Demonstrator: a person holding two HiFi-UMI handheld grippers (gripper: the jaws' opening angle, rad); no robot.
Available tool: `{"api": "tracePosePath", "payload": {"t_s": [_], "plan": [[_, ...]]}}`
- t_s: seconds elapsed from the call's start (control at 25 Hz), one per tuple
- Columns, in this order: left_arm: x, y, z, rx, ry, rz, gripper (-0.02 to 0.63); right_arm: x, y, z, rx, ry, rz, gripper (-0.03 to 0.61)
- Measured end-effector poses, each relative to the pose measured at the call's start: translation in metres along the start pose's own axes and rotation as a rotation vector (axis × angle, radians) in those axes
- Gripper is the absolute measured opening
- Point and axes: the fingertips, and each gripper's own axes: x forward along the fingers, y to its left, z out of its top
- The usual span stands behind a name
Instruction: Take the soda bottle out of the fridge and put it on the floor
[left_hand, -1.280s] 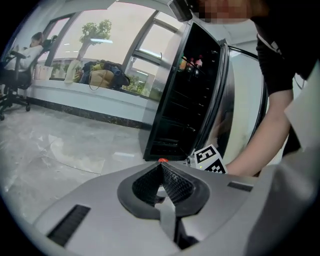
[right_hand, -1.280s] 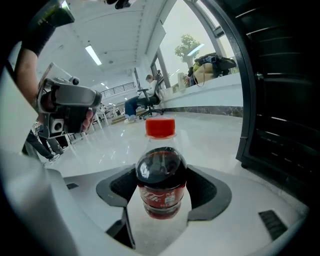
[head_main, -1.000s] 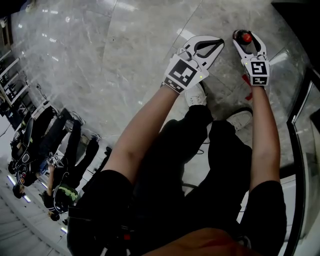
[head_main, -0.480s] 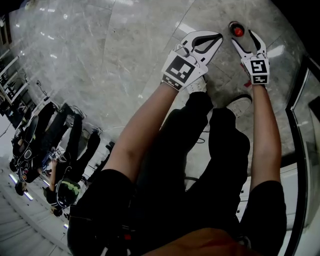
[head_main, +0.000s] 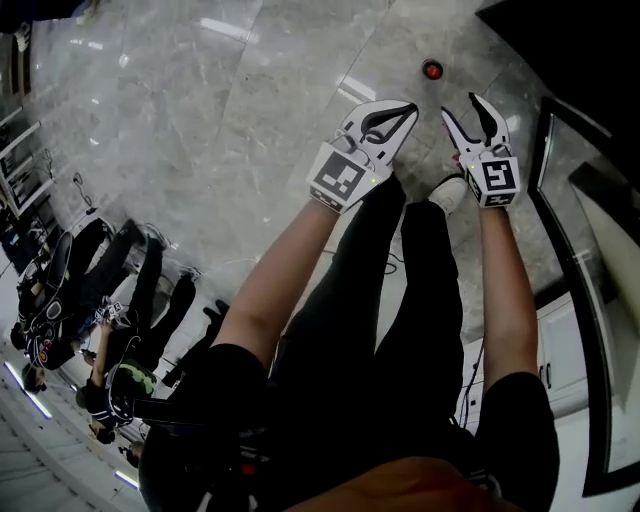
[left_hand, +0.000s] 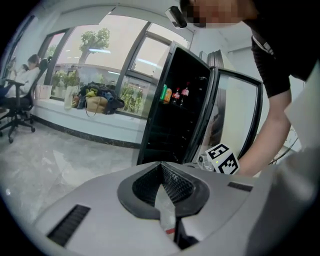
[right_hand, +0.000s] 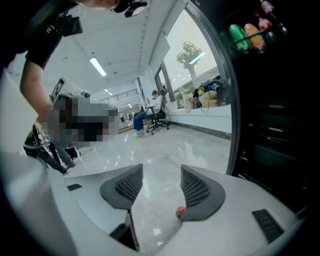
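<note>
The dark soda bottle with a red cap (head_main: 432, 70) stands upright on the pale grey marble floor (head_main: 200, 120), at the far side of the head view, a little beyond both claws and touching neither. Nearest to it is the white right gripper (head_main: 462, 106) (right_hand: 161, 170), its jaws spread wide and closing, with nothing between the pads. In the right gripper view a small red dot (right_hand: 180, 211) low beside one jaw is probably that cap, though it is too small to be sure. Just left of it, the white left gripper (head_main: 410, 106) (left_hand: 161, 167) has its jaws pressed together at the tips, on nothing. To the right stands the tall black fridge with an open glass door (left_hand: 175, 125), with coloured bottles (left_hand: 175, 95) on an upper shelf. A white shoe (head_main: 448, 192) rests on the floor, near side of the right gripper.
</note>
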Motion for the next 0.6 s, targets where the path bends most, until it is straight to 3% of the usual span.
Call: {"api": "tracePosePath", "payload": {"t_s": [0.12, 0.2, 0.36, 0.6], "plan": [[-0.028, -0.029, 0.056, 0.050, -0.020, -0.021, -0.002, -0.042, 0.033, 0.071, 0.046, -0.073, 0.088, 0.113], [-0.048, -0.051, 0.091, 0.059, -0.032, -0.033, -0.002, -0.075, 0.052, 0.115, 0.050, -0.104, 0.112, 0.050], [-0.090, -0.086, 0.158, 0.002, -0.069, -0.016, -0.002, -0.141, 0.093, 0.191, 0.019, -0.121, 0.165, 0.017], [-0.142, -0.136, 0.260, 0.015, -0.138, -0.047, -0.002, -0.230, 0.141, 0.300, -0.026, -0.160, 0.220, 0.012]]}}
